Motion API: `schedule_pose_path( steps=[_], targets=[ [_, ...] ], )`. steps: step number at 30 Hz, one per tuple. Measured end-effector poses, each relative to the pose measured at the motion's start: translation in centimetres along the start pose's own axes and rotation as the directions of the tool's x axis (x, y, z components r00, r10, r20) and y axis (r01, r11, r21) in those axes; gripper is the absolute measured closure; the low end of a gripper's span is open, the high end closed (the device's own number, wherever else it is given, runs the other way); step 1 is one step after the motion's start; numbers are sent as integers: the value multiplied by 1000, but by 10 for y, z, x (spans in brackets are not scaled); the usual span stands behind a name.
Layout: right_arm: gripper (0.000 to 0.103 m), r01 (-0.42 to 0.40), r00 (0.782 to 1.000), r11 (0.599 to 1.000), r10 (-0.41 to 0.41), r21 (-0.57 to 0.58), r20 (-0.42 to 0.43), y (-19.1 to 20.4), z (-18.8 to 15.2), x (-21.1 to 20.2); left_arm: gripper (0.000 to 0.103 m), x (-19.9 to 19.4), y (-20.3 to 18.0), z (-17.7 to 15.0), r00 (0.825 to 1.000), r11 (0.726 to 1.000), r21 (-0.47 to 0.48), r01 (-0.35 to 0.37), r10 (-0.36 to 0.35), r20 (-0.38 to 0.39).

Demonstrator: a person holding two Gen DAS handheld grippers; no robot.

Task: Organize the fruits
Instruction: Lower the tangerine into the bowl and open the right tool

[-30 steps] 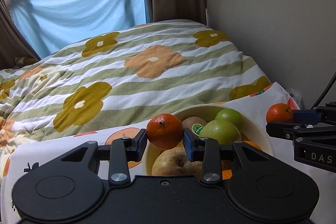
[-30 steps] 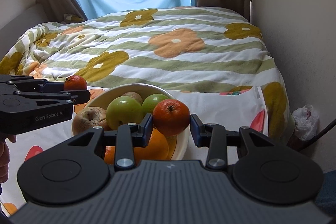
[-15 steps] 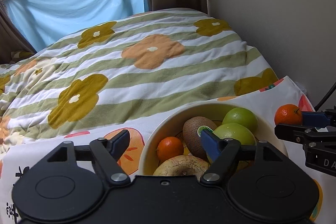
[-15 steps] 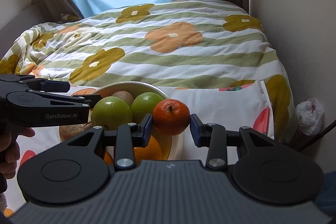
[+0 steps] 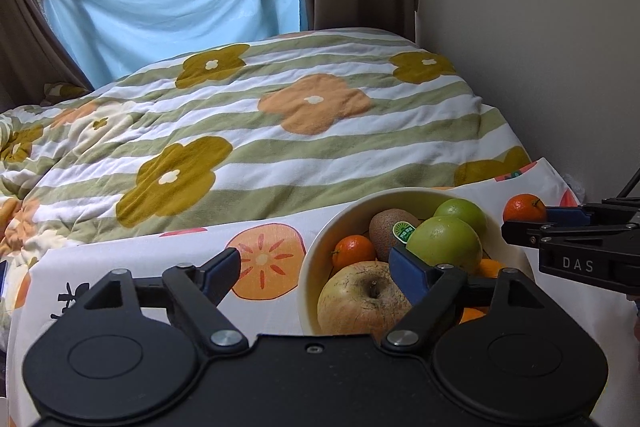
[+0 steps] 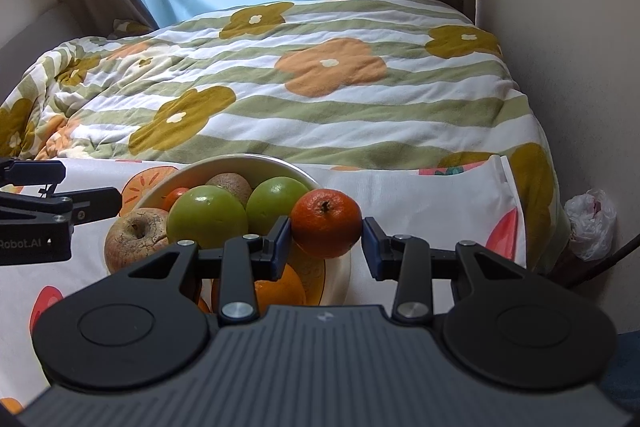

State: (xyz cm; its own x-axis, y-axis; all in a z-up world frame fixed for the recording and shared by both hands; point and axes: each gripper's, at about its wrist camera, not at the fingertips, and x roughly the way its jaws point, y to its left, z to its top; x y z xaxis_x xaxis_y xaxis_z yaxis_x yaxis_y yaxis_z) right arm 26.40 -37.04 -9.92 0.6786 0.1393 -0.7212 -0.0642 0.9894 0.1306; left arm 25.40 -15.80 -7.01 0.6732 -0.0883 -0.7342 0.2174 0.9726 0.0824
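Left gripper [image 5: 316, 265] over near rim of cream bowl [image 5: 316, 267], jaws opening wide, nothing clamped between pads. Right gripper [image 6: 326, 241] clamped on a mandarin [image 6: 326, 223], held above bowl's right edge. In bowl: small mandarin [image 5: 354, 250], kiwi [image 5: 390, 227] with sticker, two green apples [image 5: 444, 243], brownish apple [image 5: 362, 299], an orange [image 6: 280, 287] low at front; bowl on fruit-print cloth [image 5: 160, 259] beside striped flower quilt [image 5: 280, 131].

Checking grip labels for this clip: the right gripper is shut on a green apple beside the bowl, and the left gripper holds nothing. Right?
Not quite. The right gripper is shut on a mandarin, not a green apple, as the right wrist view shows. The rest holds.
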Motion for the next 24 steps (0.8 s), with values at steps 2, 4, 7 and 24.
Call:
schedule_pose_path(
  steps=[2,4,7,24],
  targets=[
    [50,-1,1000,1000,1,6,-2,-1,-1,3,17,0,2,-4,1000,1000,-9,-4,4,-7],
    [50,1,1000,1000,-1,7,-4,-2,-3,5,17,0,4,-8,1000,1000,-18,-10,10,-8],
    [50,-2,1000,1000,2,-2,-8,-3,-6,7,17,-2,4,-13,1000,999,-27,-23,23,-8],
    [6,-22,997,999,24,-32,73,14,-11,-30,17,-45,12,-33,997,995,-75,-61,64,38]
  ],
)
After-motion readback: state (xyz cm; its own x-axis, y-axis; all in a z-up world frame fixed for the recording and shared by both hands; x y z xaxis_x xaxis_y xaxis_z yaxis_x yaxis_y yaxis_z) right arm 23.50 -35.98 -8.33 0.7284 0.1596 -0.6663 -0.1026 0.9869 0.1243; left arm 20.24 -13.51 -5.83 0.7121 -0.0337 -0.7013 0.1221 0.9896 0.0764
